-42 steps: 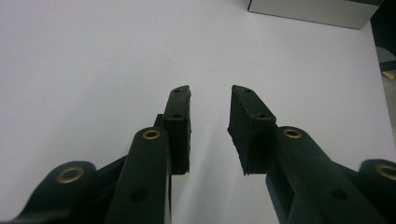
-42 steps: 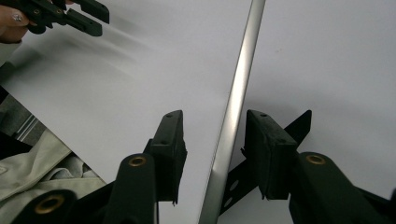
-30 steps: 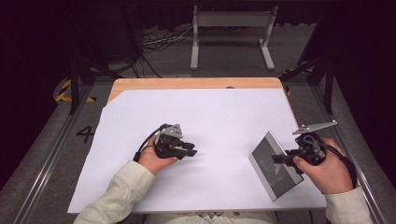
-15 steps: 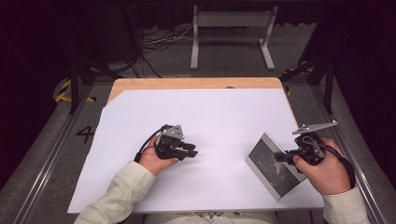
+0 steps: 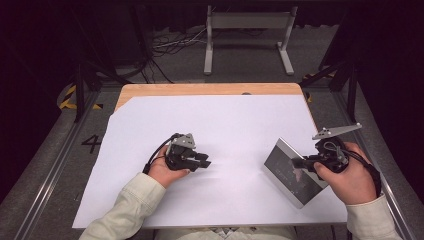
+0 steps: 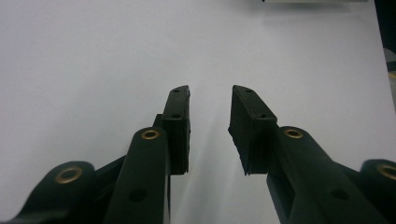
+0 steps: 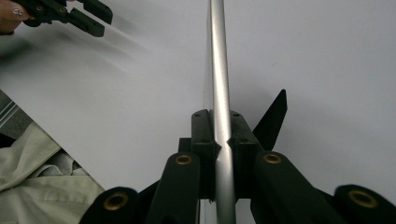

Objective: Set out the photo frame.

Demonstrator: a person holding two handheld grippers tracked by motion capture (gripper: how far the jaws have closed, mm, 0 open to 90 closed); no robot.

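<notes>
Where white paper (image 5: 230, 130) covers the wooden table (image 5: 200, 89) (dark room), the right hand-held gripper (image 5: 306, 163) clamps a framed panel (image 5: 289, 170); the left hand-held gripper (image 5: 202, 160) gapes.

Left tool (image 5: 200, 160) resting low, jaws parted, empty; right tool (image 5: 306, 162) jaws just closed, clamped tight

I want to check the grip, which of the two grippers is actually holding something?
The right gripper, clamped on the silver-edged panel; the left gripper stands open over bare white paper.
</notes>
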